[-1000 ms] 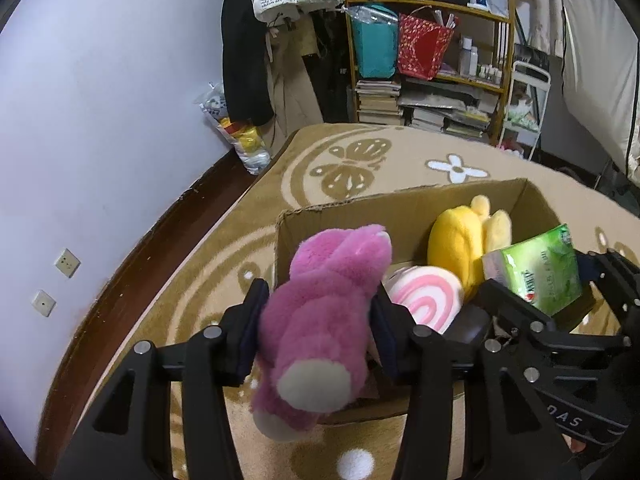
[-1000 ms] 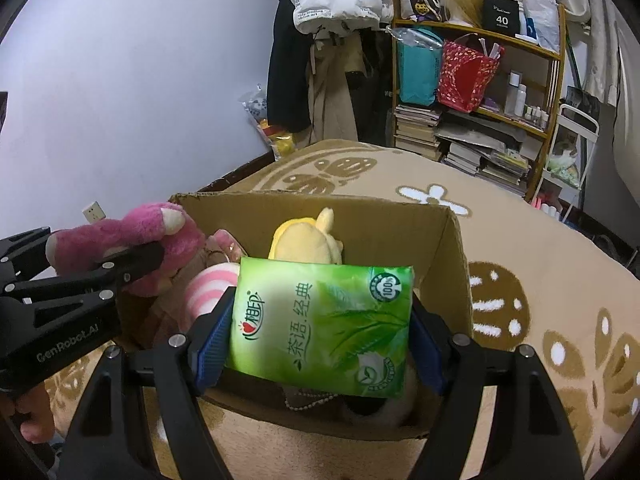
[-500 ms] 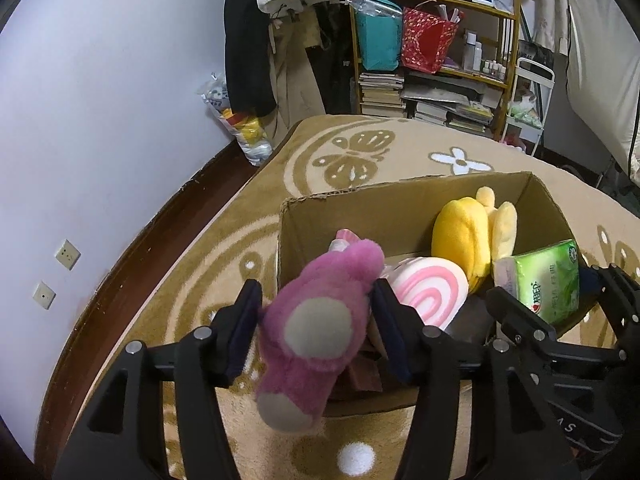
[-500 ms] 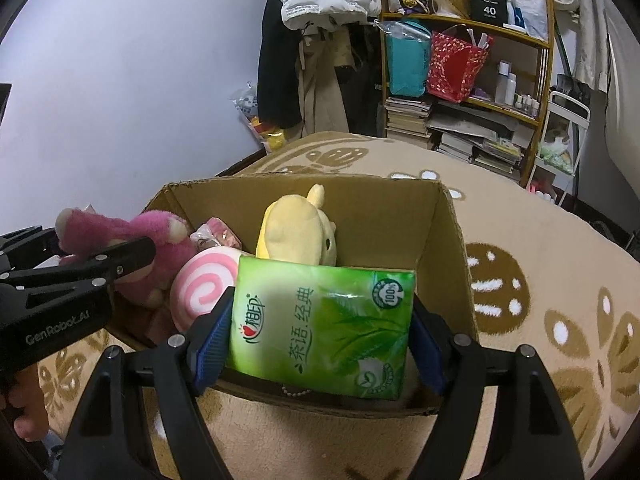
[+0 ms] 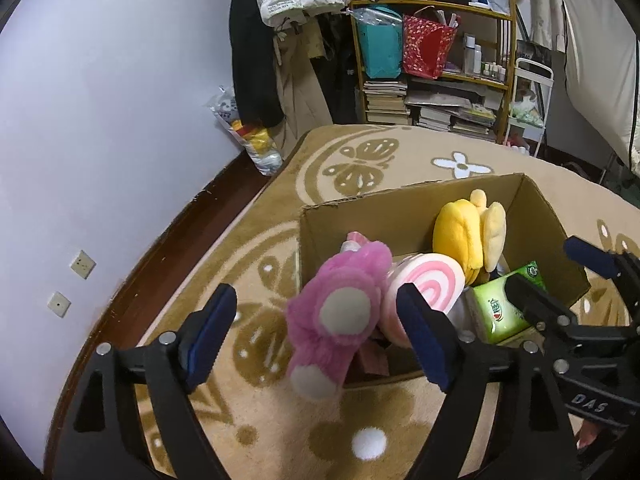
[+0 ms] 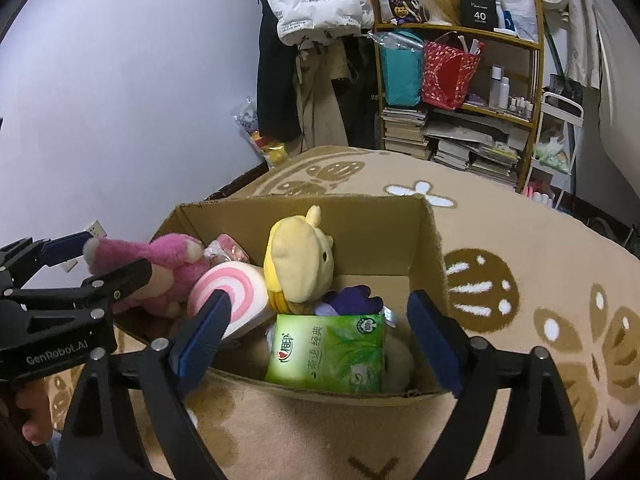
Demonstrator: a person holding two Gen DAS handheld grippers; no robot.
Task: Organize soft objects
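Note:
A cardboard box (image 5: 532, 204) (image 6: 372, 236) stands on the rug. A pink plush bear (image 5: 340, 312) (image 6: 160, 268) hangs over its near left rim, half inside. My left gripper (image 5: 316, 332) is open, its pads apart on either side of the bear without touching it. A green tissue pack (image 6: 328, 354) (image 5: 504, 308) lies inside the box at the front. My right gripper (image 6: 316, 336) is open above it, pads clear of the pack. A yellow plush (image 6: 300, 260) (image 5: 464, 236) and a pink swirl cushion (image 6: 230, 292) (image 5: 424, 284) also sit in the box.
A beige patterned rug (image 6: 520, 264) covers the floor. A cluttered wooden shelf (image 6: 460, 92) with books and bags stands at the back. Hanging coats (image 6: 280, 80) and a bag of toys (image 5: 256, 148) are by the lavender wall on the left.
Both grippers have opened. The pink bear dropped onto the box's left rim and the tissue pack fell into the box front. Both grippers have pulled back slightly.

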